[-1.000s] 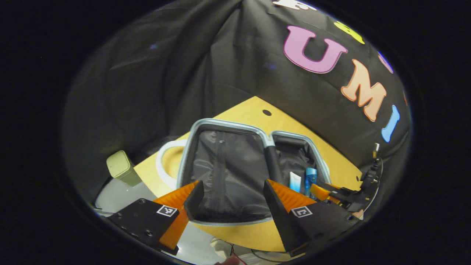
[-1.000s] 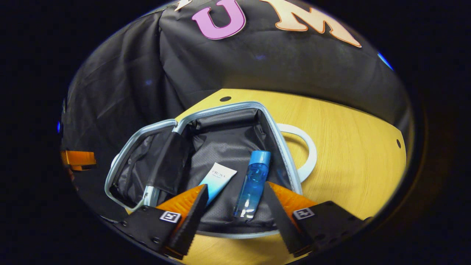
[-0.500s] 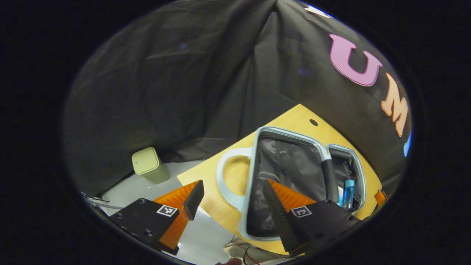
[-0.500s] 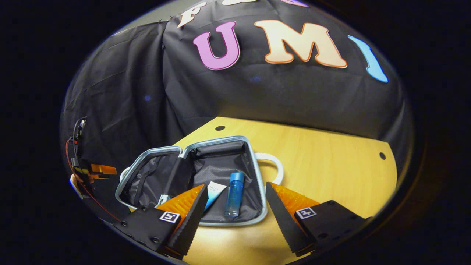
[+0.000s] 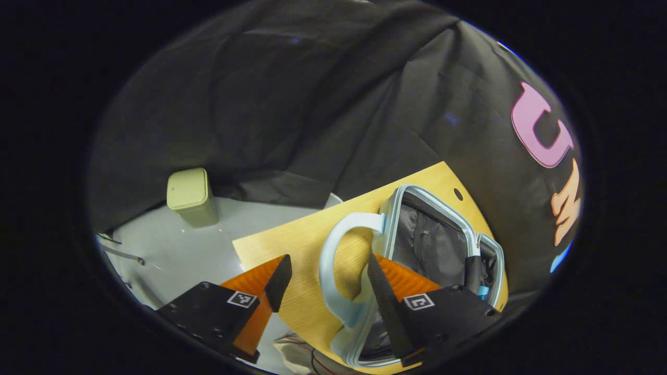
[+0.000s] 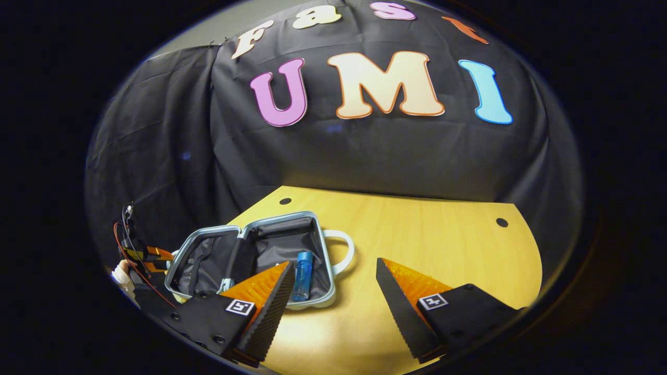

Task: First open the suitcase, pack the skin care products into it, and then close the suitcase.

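The small suitcase [image 6: 271,216] lies open on the wooden table [image 6: 443,250], both halves lined in dark fabric. A blue bottle [image 6: 302,276] rests in its right half, beside my right gripper's left finger. My right gripper [image 6: 333,263] is open and empty, held back from the case over the table. In the left gripper view the suitcase [image 5: 432,200] is at the right, with the bottle's cap [image 5: 482,291] just visible. Its pale blue handle [image 5: 333,250] shows between the fingers of my open left gripper [image 5: 328,260]. The left gripper [image 6: 148,255] also appears at the case's far left side.
A pale green bin [image 5: 190,195] stands on the grey floor [image 5: 172,250] left of the table [image 5: 281,245]. A hand [image 6: 121,273] with wires holds the left gripper. Bare table stretches right of the suitcase, with small holes near its edges.
My right gripper has drawn back and up from the suitcase, which now looks small. The left gripper has swung left, from over the lid lining to the handle end.
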